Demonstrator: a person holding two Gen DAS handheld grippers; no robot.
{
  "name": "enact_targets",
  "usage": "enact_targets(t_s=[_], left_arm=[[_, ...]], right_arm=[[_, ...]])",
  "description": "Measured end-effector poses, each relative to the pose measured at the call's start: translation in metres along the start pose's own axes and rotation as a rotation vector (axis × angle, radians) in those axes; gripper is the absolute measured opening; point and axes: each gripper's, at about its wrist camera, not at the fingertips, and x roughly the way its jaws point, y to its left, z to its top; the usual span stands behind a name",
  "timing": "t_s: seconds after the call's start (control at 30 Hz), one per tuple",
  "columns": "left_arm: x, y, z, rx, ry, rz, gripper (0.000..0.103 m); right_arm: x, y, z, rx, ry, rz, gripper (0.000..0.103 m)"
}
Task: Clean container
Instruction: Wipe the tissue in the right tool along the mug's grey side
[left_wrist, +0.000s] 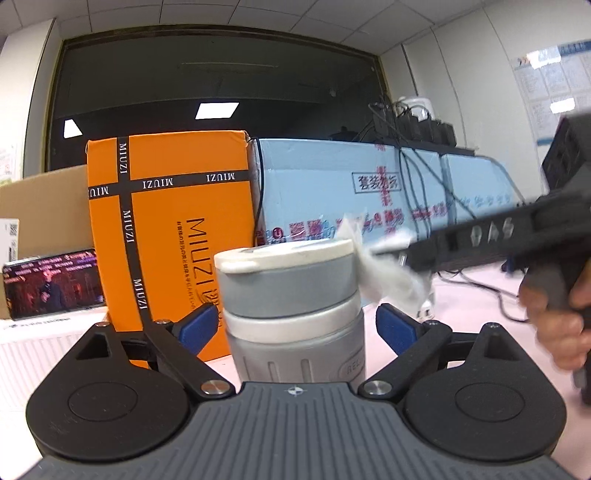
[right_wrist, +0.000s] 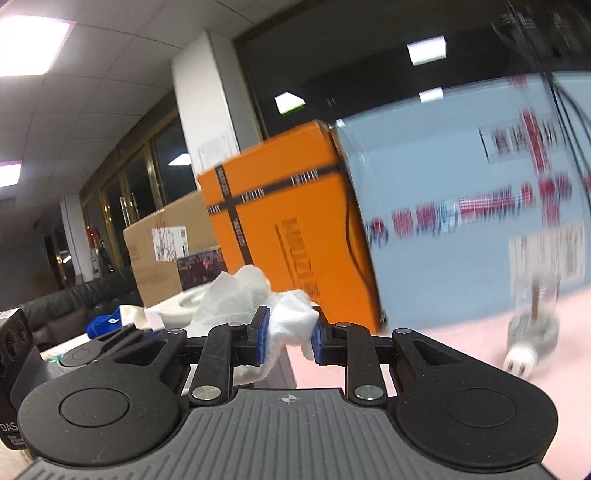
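Right tool (right_wrist: 286, 341) pinches cloth (right_wrist: 284, 325) beside container (left_wrist: 295, 314) lid.

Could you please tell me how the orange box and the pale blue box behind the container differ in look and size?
The orange box has black bands printed with white letters; the pale blue box carries red print and a framed black label. The orange box stands taller and narrower; the blue box runs lower and far wider. Black cables hang over the blue box only. Both stand side by side.
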Motion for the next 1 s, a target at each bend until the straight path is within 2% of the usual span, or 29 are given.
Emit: enact_targets(t_s=[0.17, 0.43, 0.47, 0.5, 0.63, 0.73, 0.87, 1.0], left_arm=[[-0.004, 0.004, 0.0, -0.039, -0.028, -0.01, 0.093], [-0.008, 0.003, 0.002, -0.045, -0.064, -0.004, 0.093], [-0.009, 0.004, 0.003, -0.052, -0.072, -0.003, 0.095], [-0.01, 0.006, 0.004, -0.062, -0.08, -0.001, 0.103], [-0.016, 0.011, 0.011, -0.085, -0.118, 0.022, 0.103], [-0.017, 0.016, 0.022, -0.099, -0.146, 0.055, 0.103], [-0.007, 0.03, 0.036, -0.15, -0.088, 0.122, 0.103], [0.005, 0.034, 0.043, -0.111, -0.03, 0.136, 0.103]], right_arm=[[0.007, -0.008, -0.012, 0.098, 0.059, -0.005, 0.021], [0.017, -0.019, -0.028, 0.227, 0.159, -0.053, 0.021], [0.019, -0.02, -0.031, 0.242, 0.177, -0.061, 0.021], [0.022, -0.021, -0.035, 0.262, 0.203, -0.071, 0.021], [0.034, -0.031, -0.047, 0.348, 0.29, -0.097, 0.02], [0.031, -0.042, -0.047, 0.453, 0.285, -0.063, 0.02], [0.024, -0.048, -0.044, 0.547, 0.246, 0.004, 0.02], [0.016, -0.05, -0.043, 0.641, 0.188, 0.112, 0.018]])
